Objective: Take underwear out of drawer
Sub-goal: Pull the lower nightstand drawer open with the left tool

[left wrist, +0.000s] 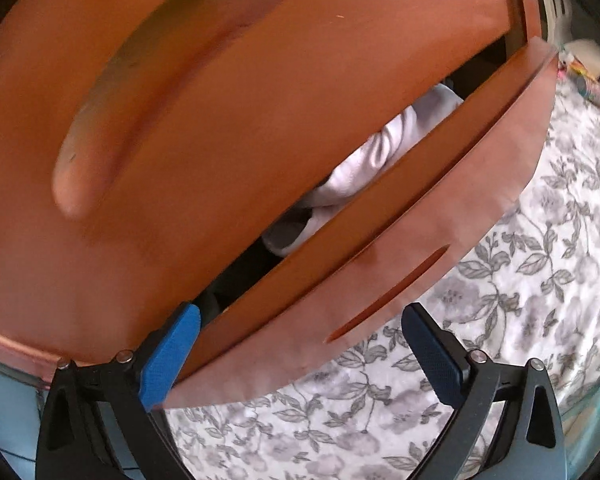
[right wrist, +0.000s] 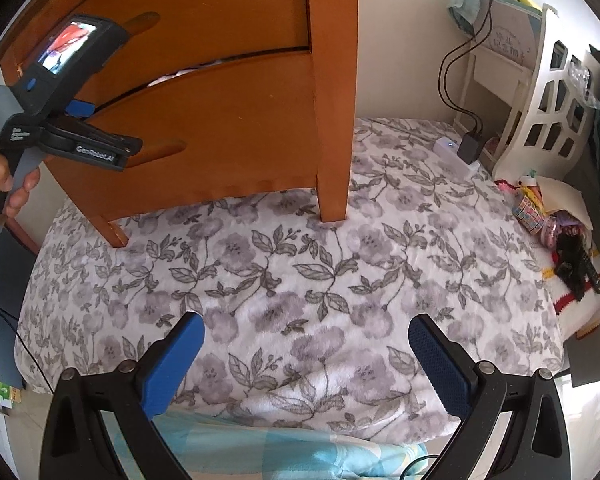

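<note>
Drawer (left wrist: pixel 380 248) stands partly open with my left gripper (left wrist: pixel 300 356) spread wide astride its front panel, white underwear (left wrist: pixel 364 172) still inside the gap, my right gripper (right wrist: pixel 306 364) open, empty over the floral blanket (right wrist: pixel 300 280); removal outstanding.

Drawer (left wrist: pixel 380 240): lower one of a reddish-brown wooden chest, pulled out a little way so a narrow gap shows between its front panel and the drawer front above. Front panel smooth, with a long recessed slot for a handle. In the right wrist view the same drawer (right wrist: pixel 220 92) sits just proud of the chest face, a thin dark gap along its top edge.

Underwear (left wrist: pixel 364 172): white, soft, crumpled cloth, lying inside the drawer right behind the front panel, bunched in folds along the gap. Only a strip is visible; the rest is hidden under the drawer above. A sliver of white (right wrist: pixel 168 77) shows through the gap from the other view.
</note>
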Motion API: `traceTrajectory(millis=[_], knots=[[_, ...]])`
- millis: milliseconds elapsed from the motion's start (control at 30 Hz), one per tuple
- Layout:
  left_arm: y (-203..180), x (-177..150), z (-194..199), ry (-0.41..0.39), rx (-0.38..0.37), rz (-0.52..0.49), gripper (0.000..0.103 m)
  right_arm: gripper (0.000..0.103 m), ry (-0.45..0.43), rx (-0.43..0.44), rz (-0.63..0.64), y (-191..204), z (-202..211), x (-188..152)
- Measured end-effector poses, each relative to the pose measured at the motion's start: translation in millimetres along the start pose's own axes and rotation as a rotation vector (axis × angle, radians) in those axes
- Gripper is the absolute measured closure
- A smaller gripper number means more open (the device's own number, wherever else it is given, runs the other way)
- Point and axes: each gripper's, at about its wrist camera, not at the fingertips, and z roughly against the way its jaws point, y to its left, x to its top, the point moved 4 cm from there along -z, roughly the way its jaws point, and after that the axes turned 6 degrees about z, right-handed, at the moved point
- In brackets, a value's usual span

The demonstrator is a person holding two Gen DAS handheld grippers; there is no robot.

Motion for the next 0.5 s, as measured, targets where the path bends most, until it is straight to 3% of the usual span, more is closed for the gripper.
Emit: traceTrajectory(millis=[200,333,500], knots=[[-3.1,4.8,-1.2,0.014,0.054,-0.027,0.006,0.0,0.0,0.002,-0.015,-2.0,-2.6,-1.0],[-16.7,8.1,-1.4,0.012,0.126,-0.113,0.007,0.0,-0.001,0.017,-0.028,-2.3,-3.0,-2.9],[-18.6,9.5,1.9,0.033,0.104,-0.153,0.007,0.0,-0.002,0.025,-0.056,-7.5,-2.3,-4.4]])
